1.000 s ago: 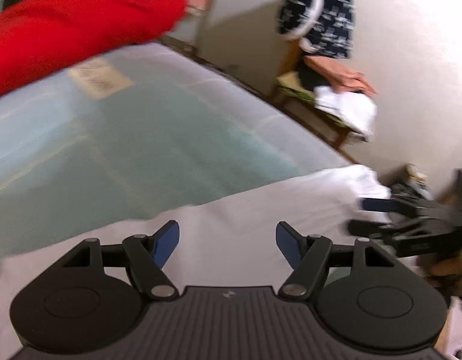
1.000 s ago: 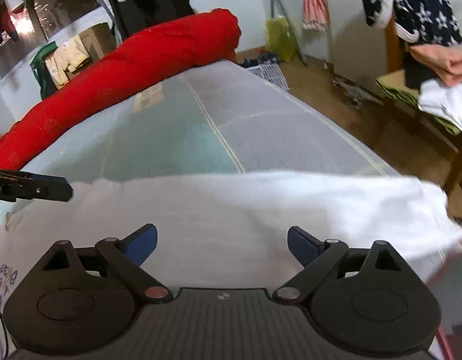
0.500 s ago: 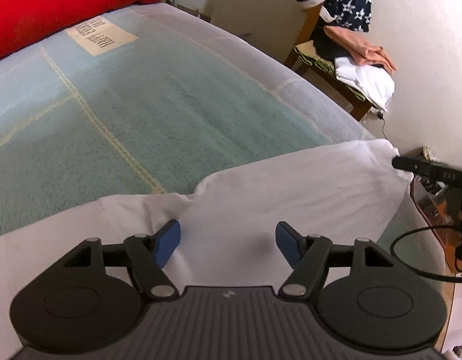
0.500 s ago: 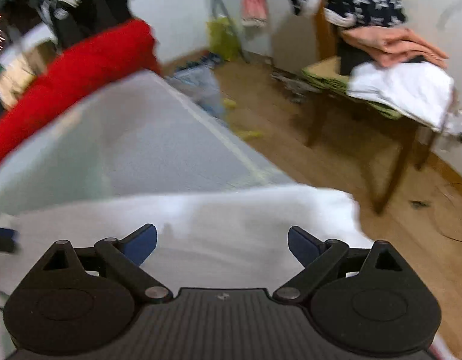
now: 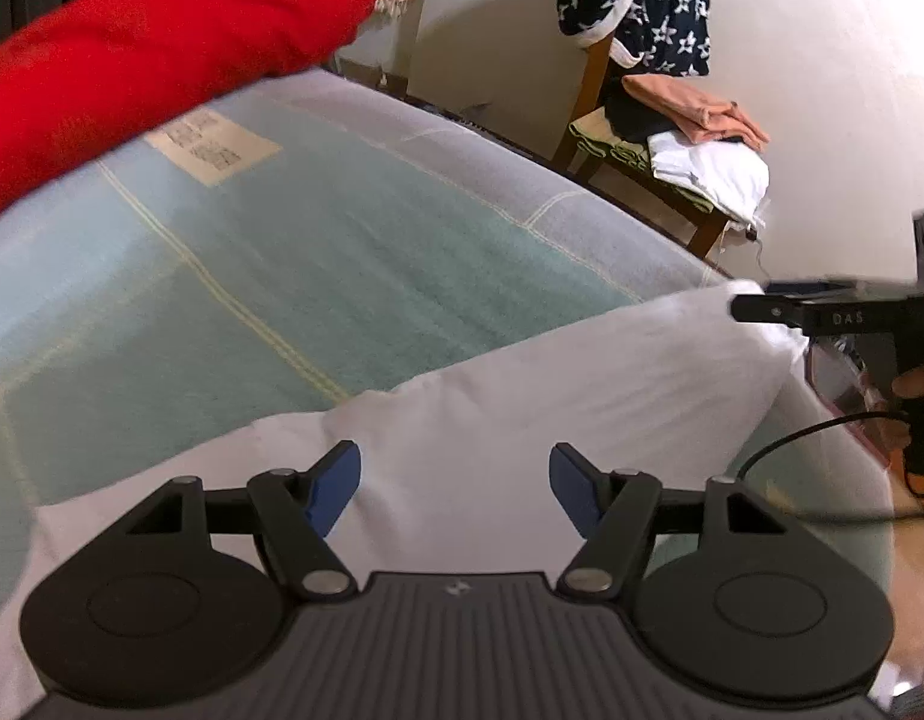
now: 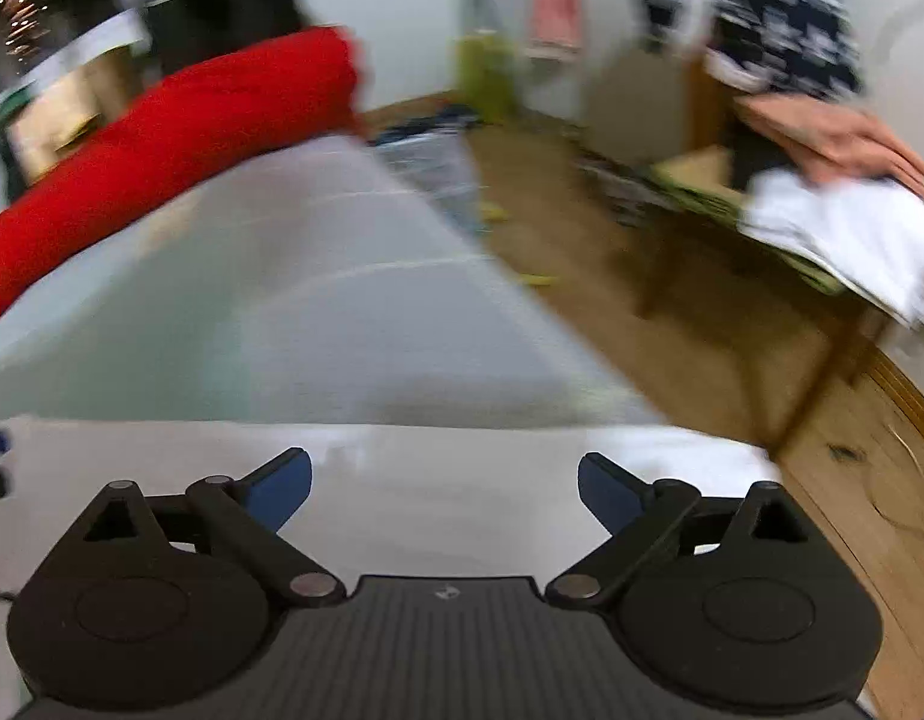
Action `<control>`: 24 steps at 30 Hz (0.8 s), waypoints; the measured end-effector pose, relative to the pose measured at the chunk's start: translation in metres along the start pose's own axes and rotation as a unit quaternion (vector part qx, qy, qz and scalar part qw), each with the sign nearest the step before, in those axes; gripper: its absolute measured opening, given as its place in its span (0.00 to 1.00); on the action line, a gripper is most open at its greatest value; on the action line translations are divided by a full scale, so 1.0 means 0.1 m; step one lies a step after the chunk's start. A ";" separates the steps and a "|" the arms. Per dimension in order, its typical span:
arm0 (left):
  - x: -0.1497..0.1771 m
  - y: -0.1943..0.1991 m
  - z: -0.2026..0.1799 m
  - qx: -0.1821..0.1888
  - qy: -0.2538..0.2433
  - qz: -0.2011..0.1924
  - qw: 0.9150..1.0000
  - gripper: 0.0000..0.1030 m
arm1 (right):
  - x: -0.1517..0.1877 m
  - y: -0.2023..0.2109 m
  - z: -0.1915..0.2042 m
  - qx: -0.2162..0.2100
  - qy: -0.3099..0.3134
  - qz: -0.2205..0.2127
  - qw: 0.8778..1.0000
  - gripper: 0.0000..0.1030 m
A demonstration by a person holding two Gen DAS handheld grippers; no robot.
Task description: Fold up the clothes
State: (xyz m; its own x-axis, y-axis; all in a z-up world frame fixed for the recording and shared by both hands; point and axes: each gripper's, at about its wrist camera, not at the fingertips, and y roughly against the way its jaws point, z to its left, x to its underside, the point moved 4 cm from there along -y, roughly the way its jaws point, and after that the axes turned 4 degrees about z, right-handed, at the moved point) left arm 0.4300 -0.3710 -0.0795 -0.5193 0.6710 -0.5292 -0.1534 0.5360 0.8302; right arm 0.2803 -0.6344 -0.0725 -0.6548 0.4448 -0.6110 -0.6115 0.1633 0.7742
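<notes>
A white garment lies spread along the near edge of a bed covered by a pale green and grey blanket. My left gripper hangs over the garment, open, its blue pads empty. At the right of the left wrist view the other gripper reaches over the garment's far corner, a hand gripping its handle. In the blurred right wrist view my right gripper is open above the white garment, near its right-hand corner, with nothing between the pads.
A long red bolster lies across the head of the bed. Beside the bed a wooden chair carries folded white and salmon clothes and a star-patterned dark garment. Wooden floor runs along the bed's right side.
Both views have swung sideways and back over the garment's edge. The right gripper's tip has come in over the garment's far corner in the left wrist view. Both grippers stay open.
</notes>
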 end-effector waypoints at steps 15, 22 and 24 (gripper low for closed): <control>0.03 -0.28 0.53 -0.051 0.059 -0.023 0.997 0.67 | -0.12 -0.67 0.39 0.005 0.034 0.024 0.999 1.00; 0.33 0.19 0.60 -0.073 0.091 -0.036 0.993 0.67 | -0.06 -0.65 0.43 0.013 0.036 0.022 0.999 1.00; 0.47 0.21 0.65 -0.088 0.097 -0.026 0.991 0.67 | -0.05 -0.66 0.43 0.015 0.035 0.019 0.999 1.00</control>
State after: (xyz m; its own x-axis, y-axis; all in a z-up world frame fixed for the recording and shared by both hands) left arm 0.4567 -0.2945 -0.0984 -0.6560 0.5248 -0.5425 -0.3193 0.4584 0.8294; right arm 0.3428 -0.6092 -0.1132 -0.7075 0.3881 -0.5907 -0.5728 0.1746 0.8008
